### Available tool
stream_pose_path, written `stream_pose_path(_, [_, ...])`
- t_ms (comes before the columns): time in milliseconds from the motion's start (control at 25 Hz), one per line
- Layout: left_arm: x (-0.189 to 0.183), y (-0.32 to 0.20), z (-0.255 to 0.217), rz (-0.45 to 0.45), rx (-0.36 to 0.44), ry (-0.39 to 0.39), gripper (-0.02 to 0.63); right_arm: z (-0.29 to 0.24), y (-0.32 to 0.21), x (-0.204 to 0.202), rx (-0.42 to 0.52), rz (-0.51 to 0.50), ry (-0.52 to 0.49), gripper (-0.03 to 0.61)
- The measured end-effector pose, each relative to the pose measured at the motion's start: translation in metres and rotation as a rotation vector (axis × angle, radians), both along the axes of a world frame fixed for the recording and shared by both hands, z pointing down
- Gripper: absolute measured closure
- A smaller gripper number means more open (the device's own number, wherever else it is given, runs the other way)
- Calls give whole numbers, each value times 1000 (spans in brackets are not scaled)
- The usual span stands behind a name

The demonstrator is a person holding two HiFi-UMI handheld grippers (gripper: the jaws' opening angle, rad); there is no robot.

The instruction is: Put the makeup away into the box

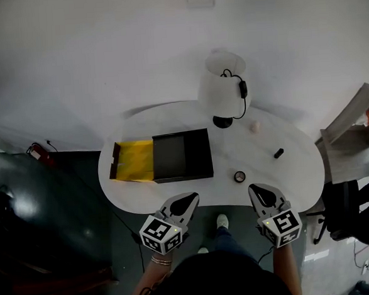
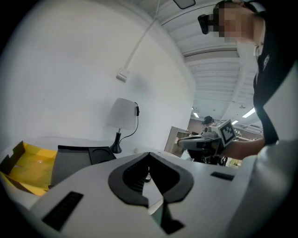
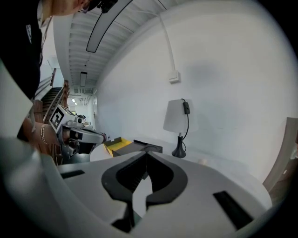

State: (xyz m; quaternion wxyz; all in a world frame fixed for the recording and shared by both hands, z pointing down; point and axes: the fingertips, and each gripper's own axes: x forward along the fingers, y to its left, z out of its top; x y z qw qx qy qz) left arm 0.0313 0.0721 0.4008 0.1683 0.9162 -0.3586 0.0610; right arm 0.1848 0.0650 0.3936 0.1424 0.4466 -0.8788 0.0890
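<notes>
An open box lies on the left of the white table (image 1: pixel 287 180); it has a black tray (image 1: pixel 182 155) and a yellow lid (image 1: pixel 134 161) folded out to the left. Loose makeup lies to its right: a small round compact (image 1: pixel 239 176), a short black tube (image 1: pixel 278 152) and a small pale item (image 1: pixel 255 126). My left gripper (image 1: pixel 189 199) hovers at the table's near edge, just below the tray, shut and empty. My right gripper (image 1: pixel 257 189) is near the compact, also shut with nothing in it. The tray (image 2: pixel 77 160) and lid (image 2: pixel 30 167) show in the left gripper view.
A white table lamp (image 1: pixel 223 87) with a black cord stands behind the box. A shelf (image 1: pixel 353 122) and a black chair (image 1: pixel 344 217) stand to the right of the table. Dark floor and clutter lie to the left. The person's legs are under the near edge.
</notes>
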Motion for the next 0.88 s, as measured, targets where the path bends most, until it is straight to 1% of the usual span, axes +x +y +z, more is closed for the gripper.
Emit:
stream_pose_path(160, [7, -23, -1, -6, 1, -12, 600, 6, -23, 10, -20, -16, 2, 558])
stream_pose_path(400, [19, -49, 4, -19, -9, -26, 600, 12, -49, 19, -41, -48, -22, 558])
stream_pose_path(680, [38, -72, 15, -16, -29, -33, 600, 27, -70, 29, -80, -69, -7, 558])
stream_pose_path(880, [48, -88, 26, -15, -27, -74, 600, 45, -84, 34, -115, -129, 6, 558])
